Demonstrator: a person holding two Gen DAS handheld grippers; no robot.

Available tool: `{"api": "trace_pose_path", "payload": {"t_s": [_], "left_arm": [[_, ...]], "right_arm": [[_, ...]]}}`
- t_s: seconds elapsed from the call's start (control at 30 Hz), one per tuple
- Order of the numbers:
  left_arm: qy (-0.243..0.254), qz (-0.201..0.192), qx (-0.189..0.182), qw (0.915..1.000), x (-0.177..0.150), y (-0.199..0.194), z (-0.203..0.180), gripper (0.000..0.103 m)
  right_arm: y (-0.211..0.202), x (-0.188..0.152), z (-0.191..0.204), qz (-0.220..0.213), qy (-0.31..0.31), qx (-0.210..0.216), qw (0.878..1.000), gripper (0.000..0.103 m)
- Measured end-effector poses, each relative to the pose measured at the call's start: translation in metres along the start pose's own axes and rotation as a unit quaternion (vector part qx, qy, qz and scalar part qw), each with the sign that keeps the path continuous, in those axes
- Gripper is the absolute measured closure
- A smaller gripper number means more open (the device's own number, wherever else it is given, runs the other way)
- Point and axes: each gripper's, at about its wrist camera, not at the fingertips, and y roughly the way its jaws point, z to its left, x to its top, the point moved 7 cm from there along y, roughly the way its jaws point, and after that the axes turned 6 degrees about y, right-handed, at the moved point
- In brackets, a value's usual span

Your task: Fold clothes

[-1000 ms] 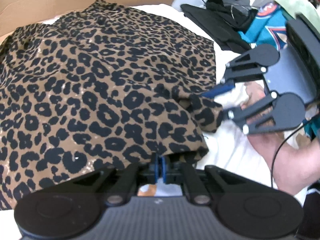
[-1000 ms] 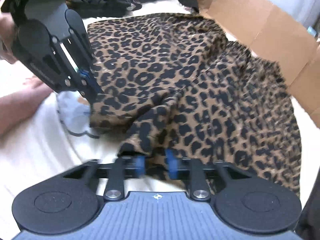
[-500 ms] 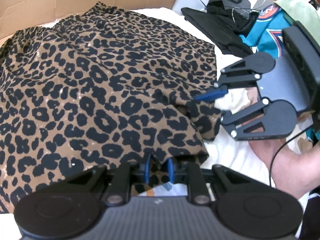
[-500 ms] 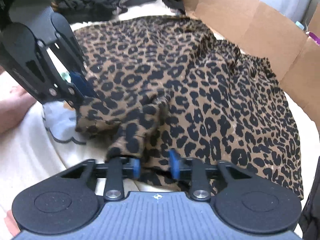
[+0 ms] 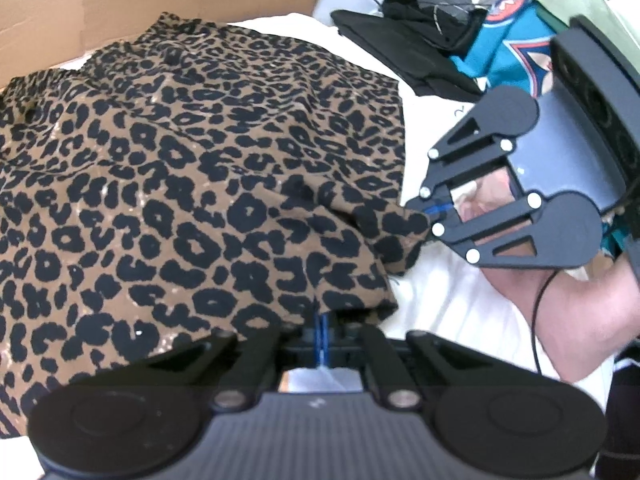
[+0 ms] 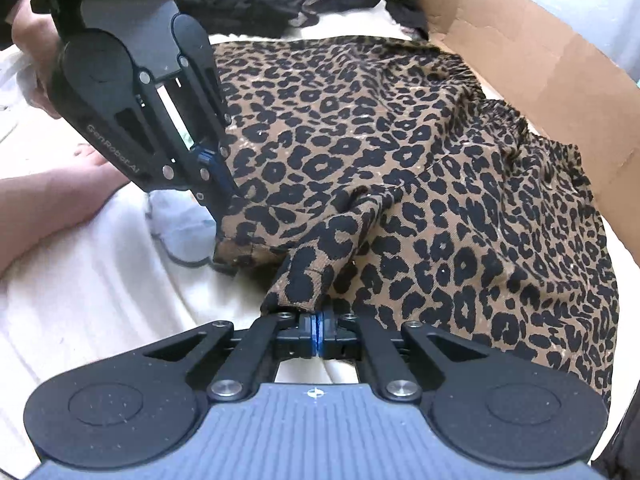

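Both sets of jaws, parted a second ago, now clamped: left gripper and right gripper each pinching the near hem of the leopard-print garment, which stretches away toward the cardboard.

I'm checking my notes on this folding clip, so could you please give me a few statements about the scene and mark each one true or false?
1. The left hand-held gripper is shut on the near hem of the leopard-print garment. True.
2. The right hand-held gripper hangs open above the cloth. False: it is shut on a bunched corner of the garment's edge.
3. The garment lies on a white sheet. True.
4. A brown cardboard panel stands along the garment's far side. True.
5. The garment is already folded into a small square. False: it lies spread out, one layer wide.
6. The teal jersey lies on top of the leopard print. False: it lies apart, beyond dark clothes.
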Motion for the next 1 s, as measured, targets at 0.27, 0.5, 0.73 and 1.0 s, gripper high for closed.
{"api": "trace_pose_path", "payload": {"t_s": [0.27,0.5,0.73,1.0], "left_arm": [[-0.01,0.019,-0.009,0.9997,-0.007,0.006,0.0,0.101],[-0.031,0.02,-0.024,0.999,-0.014,-0.018,0.01,0.087],[-0.07,-0.02,-0.027,0.997,-0.004,-0.045,0.028,0.087],[-0.105,-0.04,-0.008,0.9937,0.014,-0.02,0.044,0.087]], "right_arm": [[0.005,0.001,-0.007,0.034,0.011,0.017,0.999,0.103],[-0.02,0.0,-0.032,0.03,0.058,0.044,0.997,0.101],[-0.044,0.004,-0.057,0.005,0.108,0.067,0.992,0.101],[-0.027,0.007,-0.078,-0.001,0.16,0.034,0.987,0.101]]}}
